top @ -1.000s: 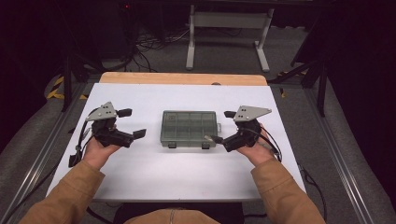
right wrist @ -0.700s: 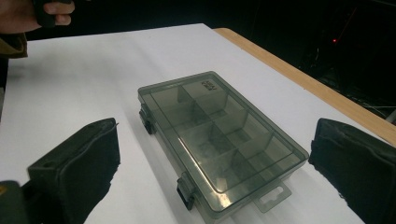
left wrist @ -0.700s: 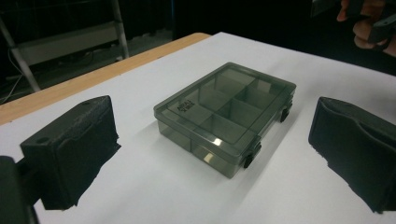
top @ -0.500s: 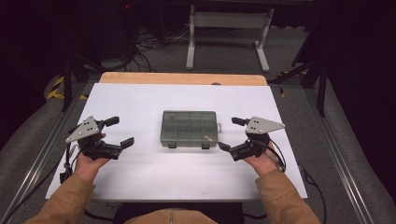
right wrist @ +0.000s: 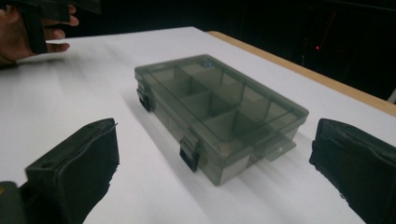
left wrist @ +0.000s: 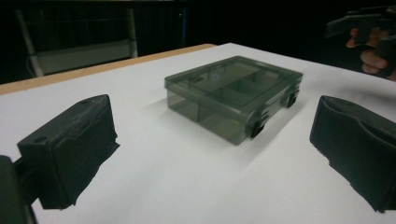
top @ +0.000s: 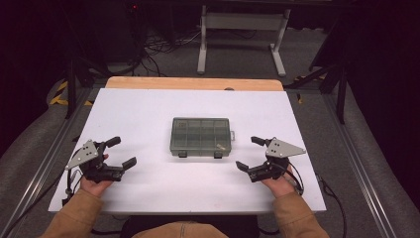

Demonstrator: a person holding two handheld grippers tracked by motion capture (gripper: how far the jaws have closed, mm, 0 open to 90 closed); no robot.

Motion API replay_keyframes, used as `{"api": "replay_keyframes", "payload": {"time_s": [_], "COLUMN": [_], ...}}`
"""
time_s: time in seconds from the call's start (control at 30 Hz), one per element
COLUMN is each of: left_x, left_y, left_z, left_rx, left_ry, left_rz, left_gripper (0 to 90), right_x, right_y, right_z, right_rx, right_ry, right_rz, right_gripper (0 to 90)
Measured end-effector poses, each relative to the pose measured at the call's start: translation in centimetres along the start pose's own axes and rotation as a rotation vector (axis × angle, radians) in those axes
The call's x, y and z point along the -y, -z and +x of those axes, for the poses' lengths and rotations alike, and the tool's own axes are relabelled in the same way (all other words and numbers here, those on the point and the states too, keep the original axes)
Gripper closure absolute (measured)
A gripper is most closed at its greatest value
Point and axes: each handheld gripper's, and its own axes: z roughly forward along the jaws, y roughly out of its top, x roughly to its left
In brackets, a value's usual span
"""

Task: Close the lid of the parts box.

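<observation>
Item inspected: a smoky translucent compartment box lying flat at the centre of the white worktop, lid closed. Two dark latches sit on its front edge, facing the person. Internal dividers are visible through the lid in both gripper views; whether the compartments hold anything cannot be confirmed, apart from a small pale mark near the front right corner in the high view.

Left claw: at 8 o'clock from the box, well apart from it, jaws spread wide, nothing between them. The left gripper view shows the box ahead between the jaws, with bare worktop in the gap.

Right claw: at 4 o'clock from the box, near but not touching, jaws likewise spread and holding nothing. In the right gripper view the box lies just ahead, one latch nearest.

Both claws point inward toward the box.
</observation>
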Motion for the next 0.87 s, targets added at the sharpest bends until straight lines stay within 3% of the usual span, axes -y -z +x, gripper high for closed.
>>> {"api": "replay_keyframes", "payload": {"time_s": [0.07, 0.37, 0.87], "left_x": [0.6, 0.9, 0.9], "left_y": [0.0, -0.4, -0.5], "left_z": [0.2, 0.0, 0.0], "left_rx": [0.001, -0.001, -0.027], "left_ry": [0.026, -0.002, 0.013], "left_rz": [0.007, 0.036, 0.037], "left_gripper": [0.7, 0.6, 0.6], "right_x": [0.7, 3.2, 3.6], "right_y": [-0.1, -0.2, -0.3], "right_z": [0.2, 0.3, -0.2], "right_rx": [0.005, 0.006, 0.021], "right_ry": [-0.004, -0.066, -0.125], "right_rz": [0.01, 0.031, 0.035], "right_gripper": [1.3, 0.7, 0.7]}}
